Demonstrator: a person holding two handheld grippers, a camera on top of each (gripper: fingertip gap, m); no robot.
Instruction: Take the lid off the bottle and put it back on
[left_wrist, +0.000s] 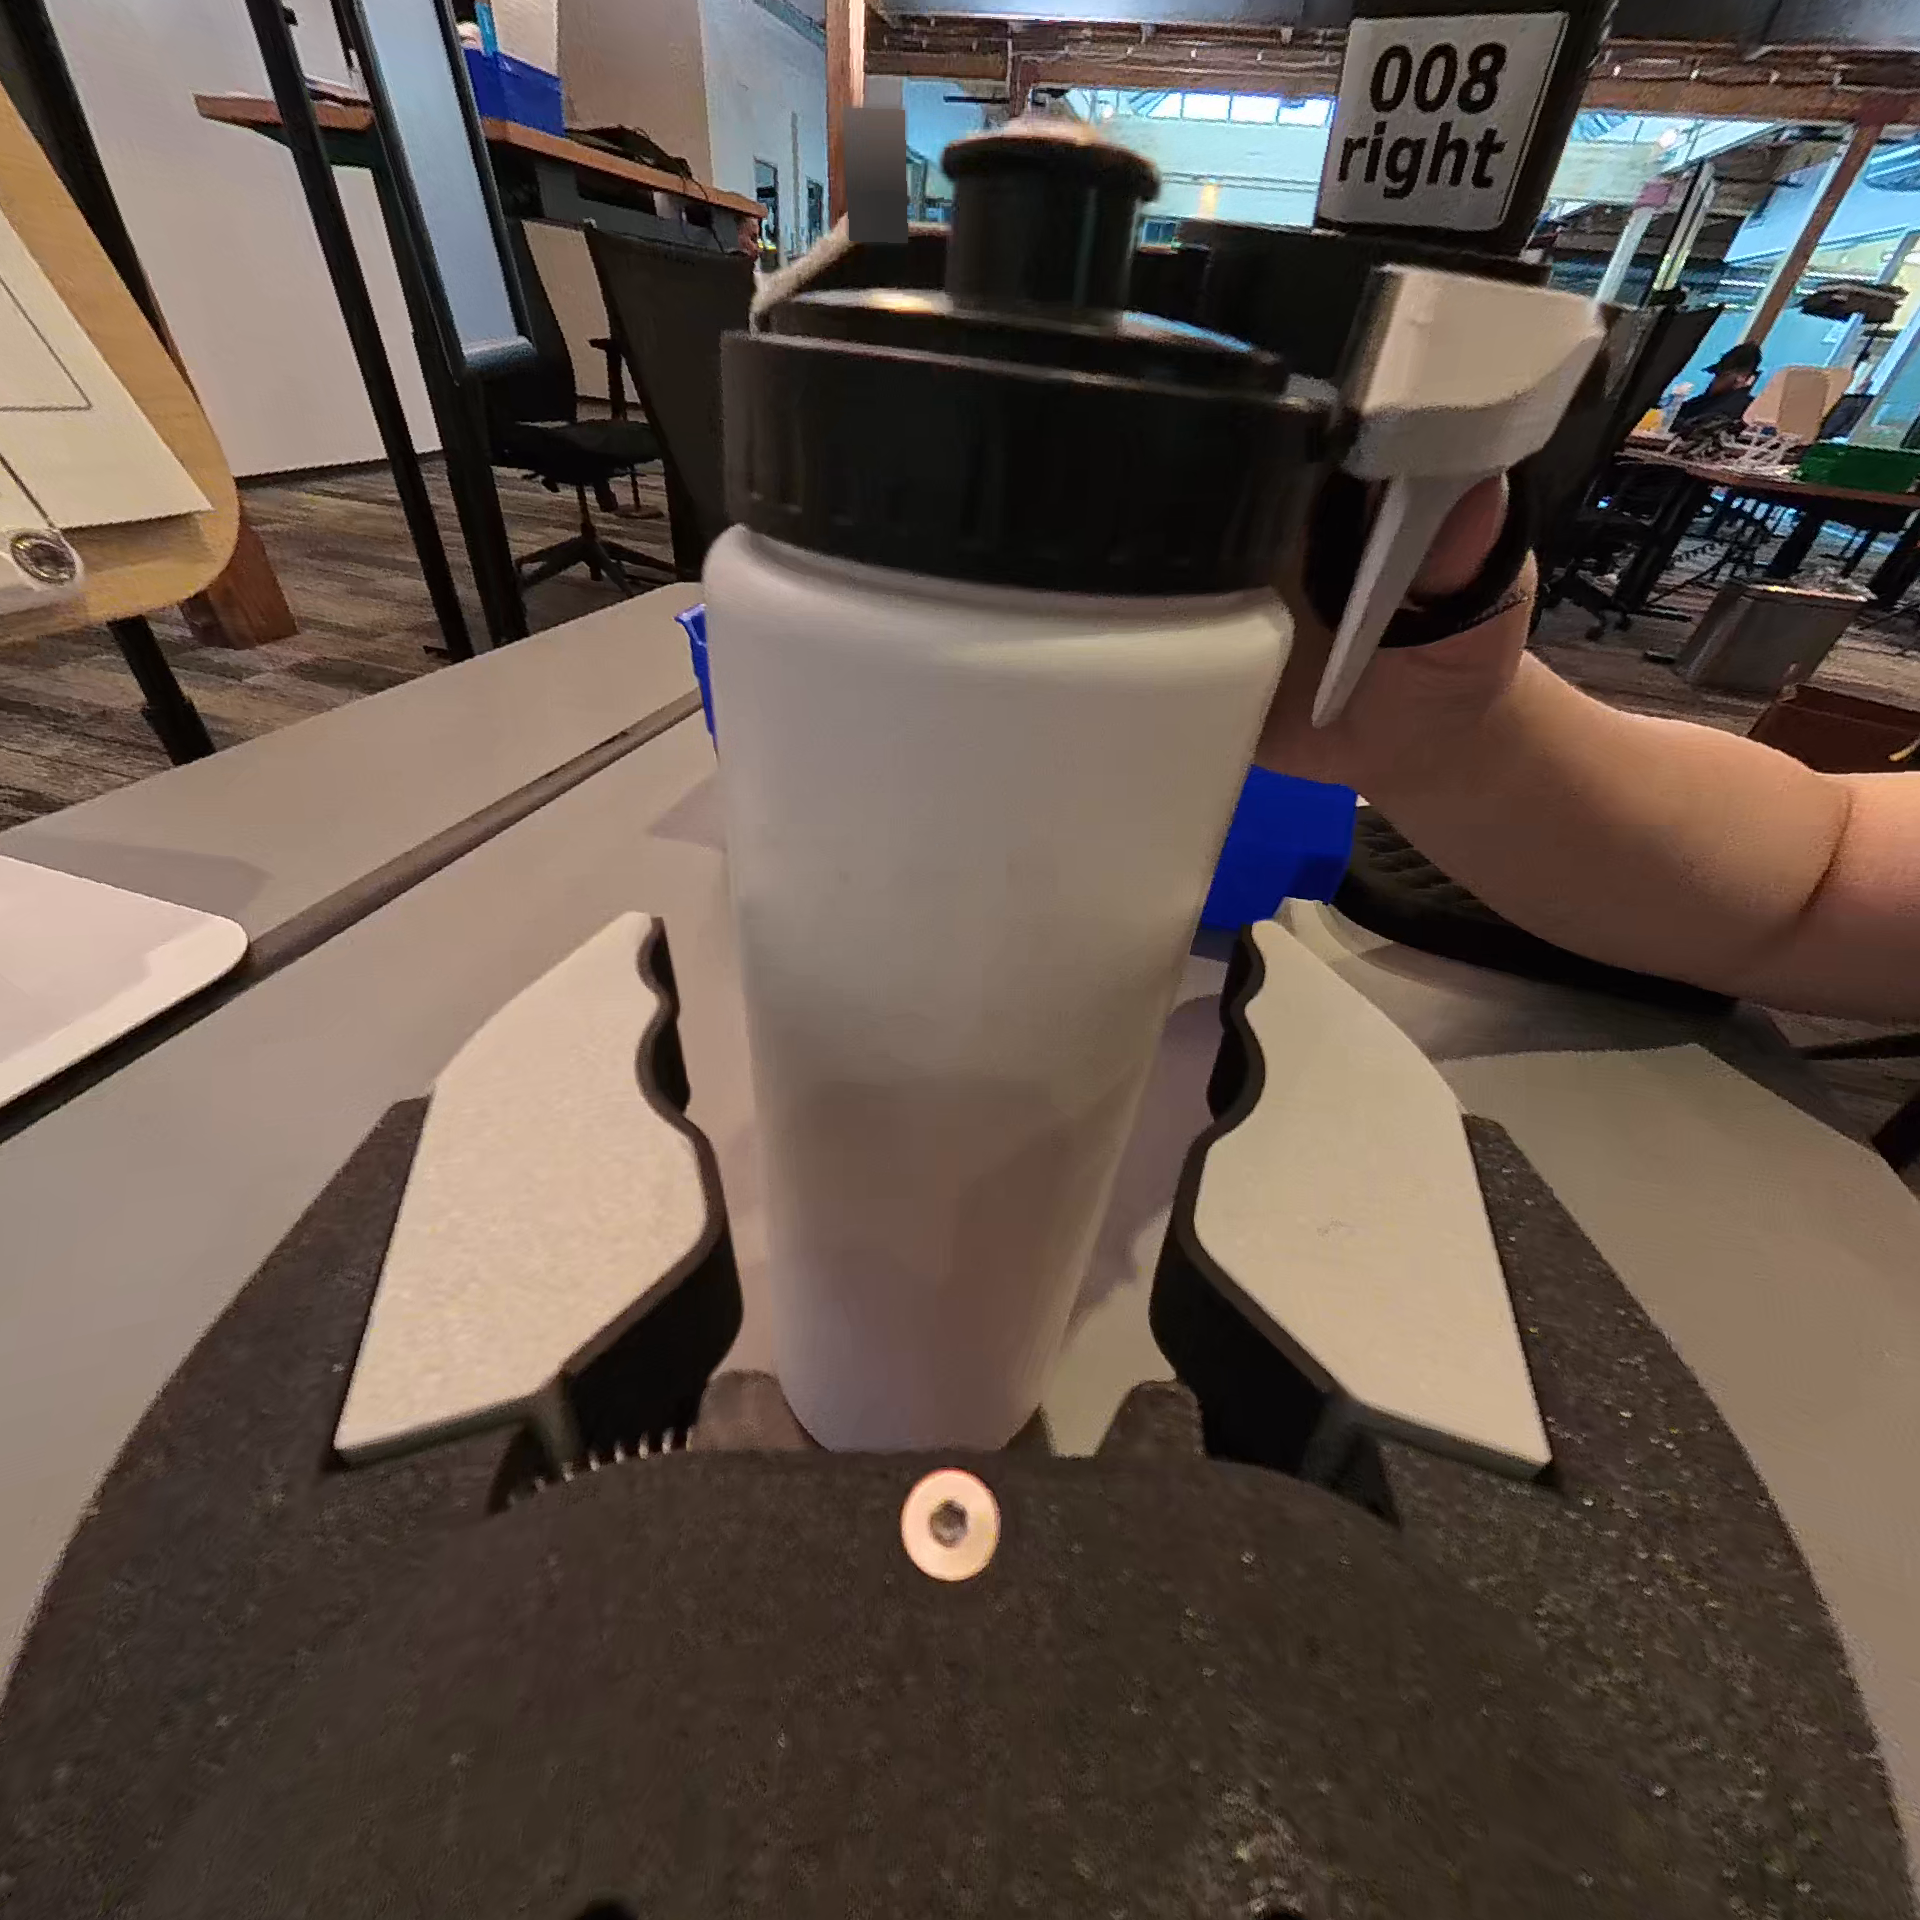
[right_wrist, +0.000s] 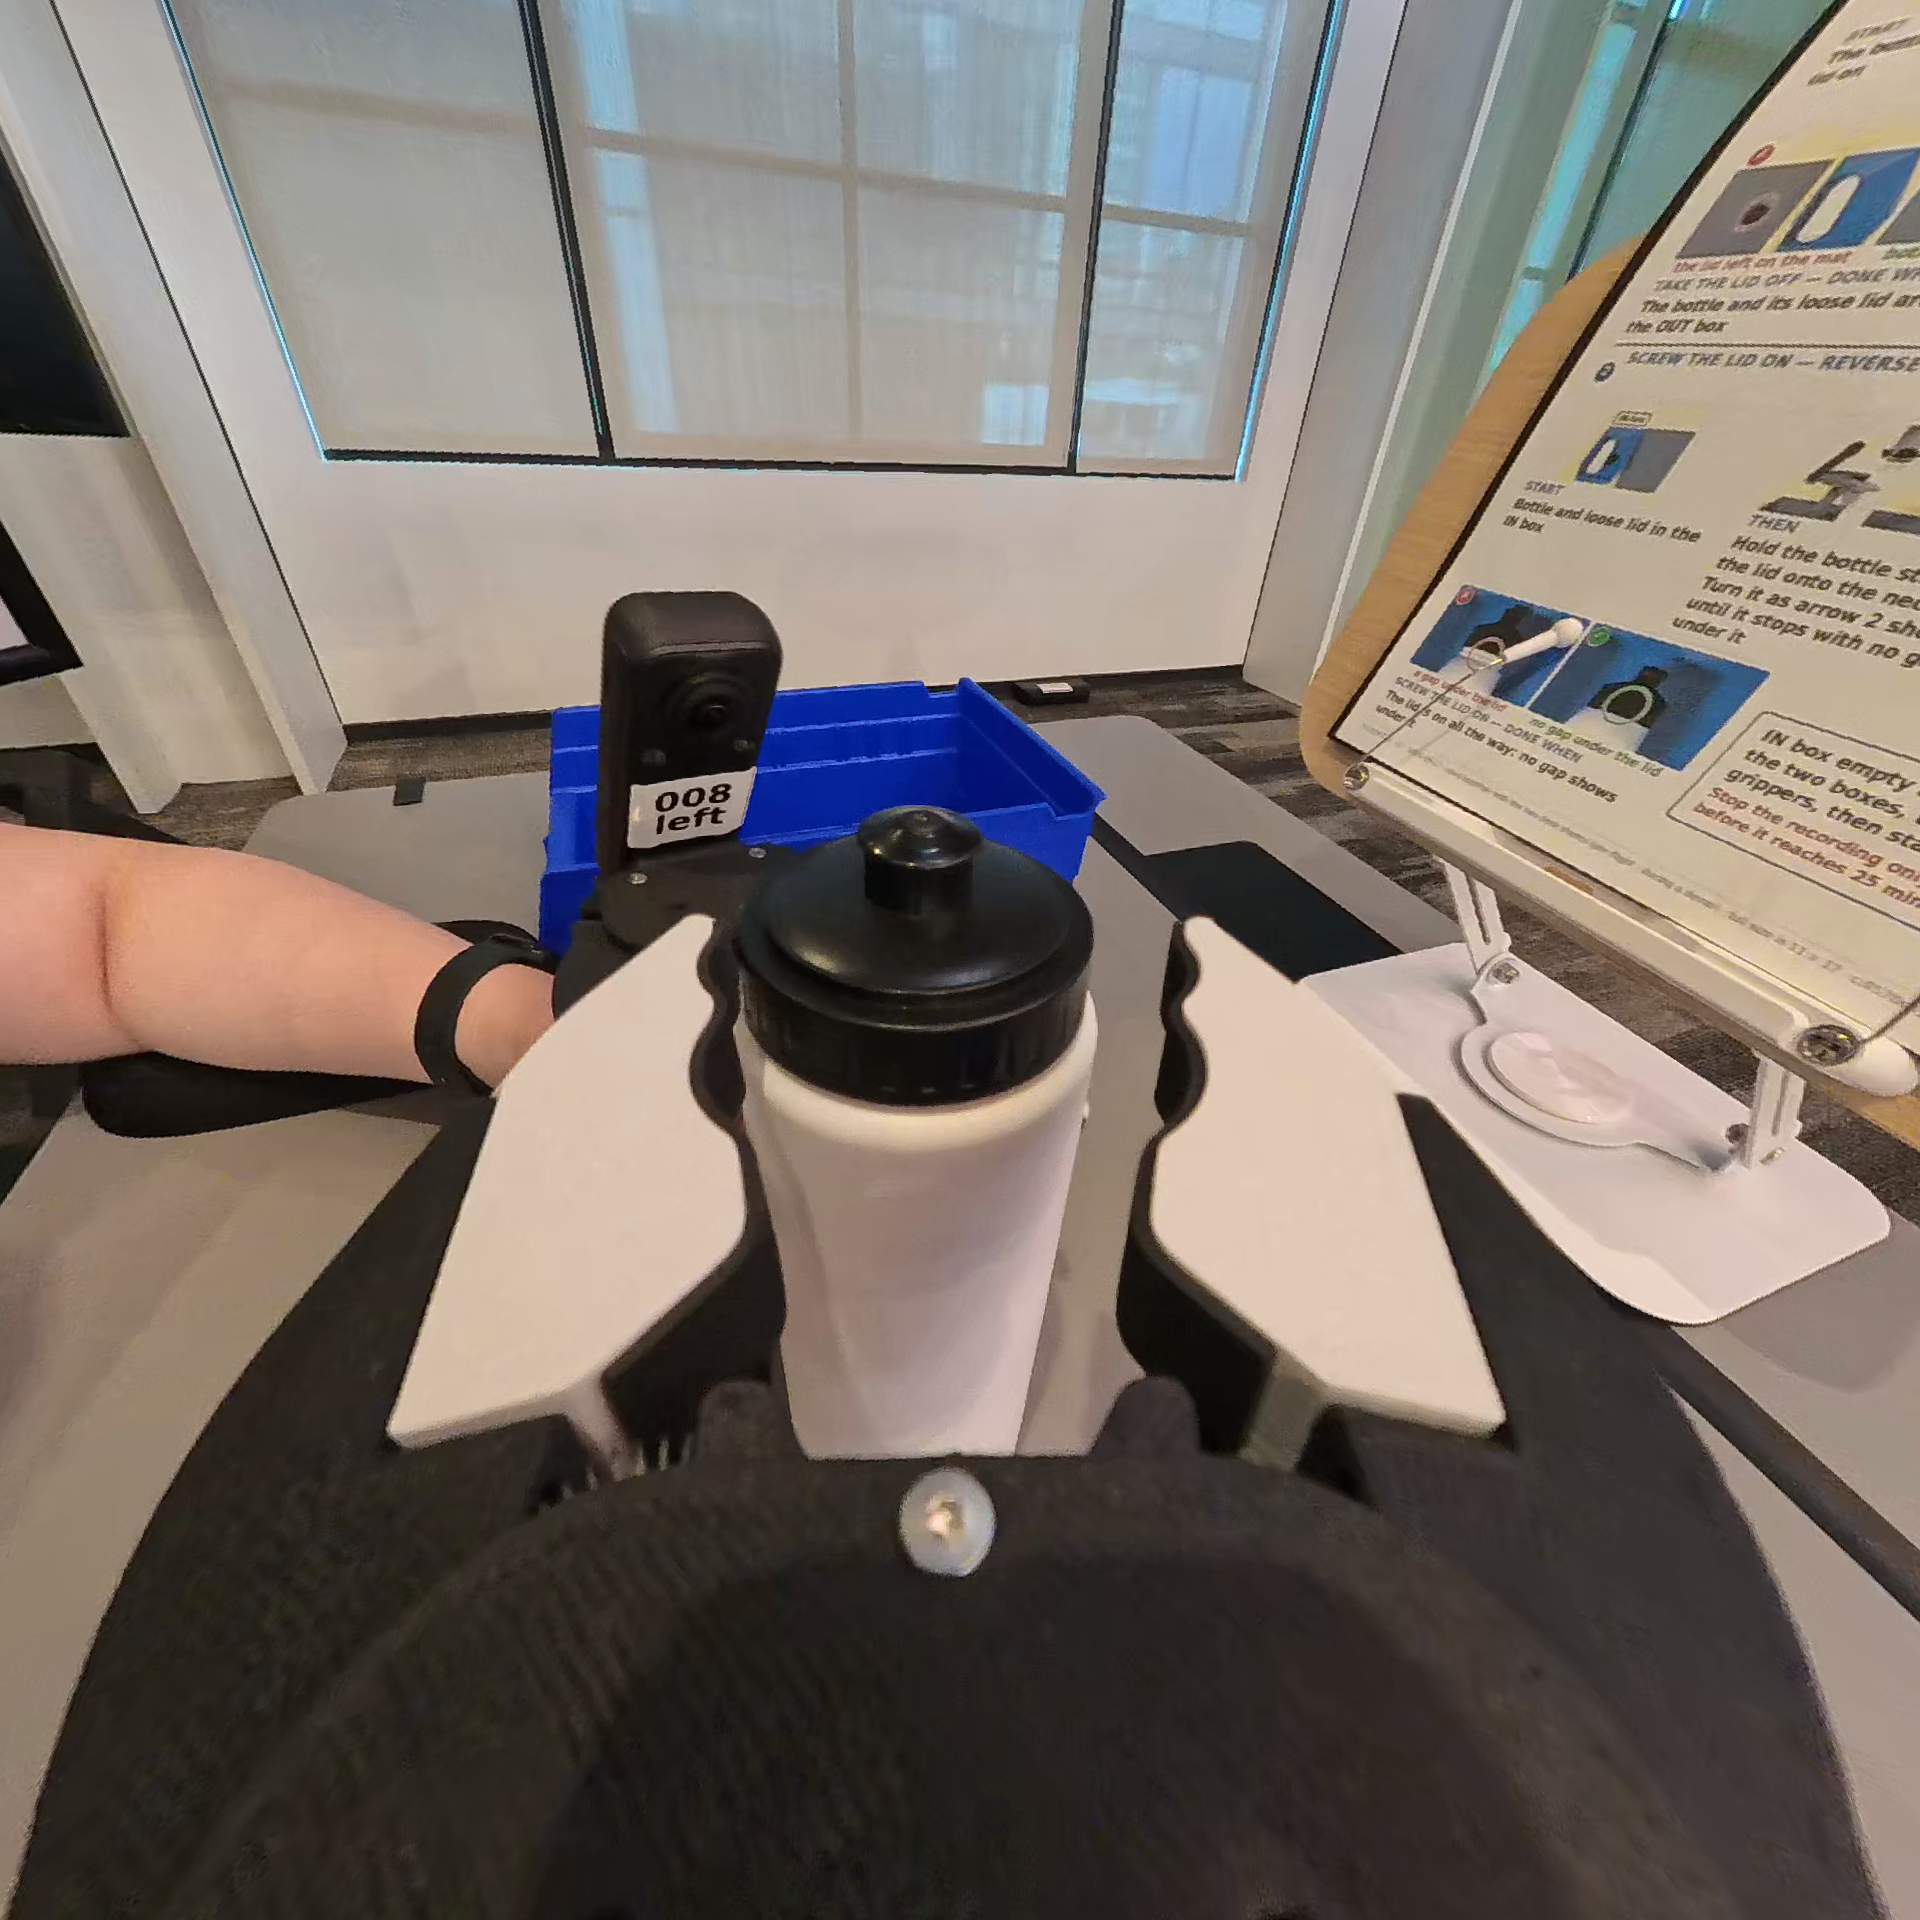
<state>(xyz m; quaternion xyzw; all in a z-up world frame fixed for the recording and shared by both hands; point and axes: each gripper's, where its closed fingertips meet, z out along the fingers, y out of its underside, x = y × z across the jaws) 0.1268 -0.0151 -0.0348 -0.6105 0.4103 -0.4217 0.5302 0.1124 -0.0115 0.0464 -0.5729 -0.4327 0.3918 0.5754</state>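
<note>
A white bottle (left_wrist: 977, 935) with a black screw lid (left_wrist: 1018, 457) and pull spout stands upright between the fingers of both grippers. My left gripper (left_wrist: 956, 935) is open around the bottle's body, with a gap on each side between pad and bottle. My right gripper (right_wrist: 945, 935) is open around the lid (right_wrist: 914, 966). Its left fingertip (right_wrist: 665, 997) lies against the lid's edge, and its right fingertip (right_wrist: 1236, 997) stands clear of it. The right gripper's white finger (left_wrist: 1455, 384) also shows beside the lid in the left wrist view. The bottle's base is hidden.
A blue bin (right_wrist: 883, 769) stands on the grey table behind the bottle. An instruction board (right_wrist: 1662, 520) on a white stand (right_wrist: 1621, 1164) is at the right. A dark mat (right_wrist: 1299, 894) lies past the bottle. The person's forearms (left_wrist: 1558, 831) (right_wrist: 208, 956) hold the grippers.
</note>
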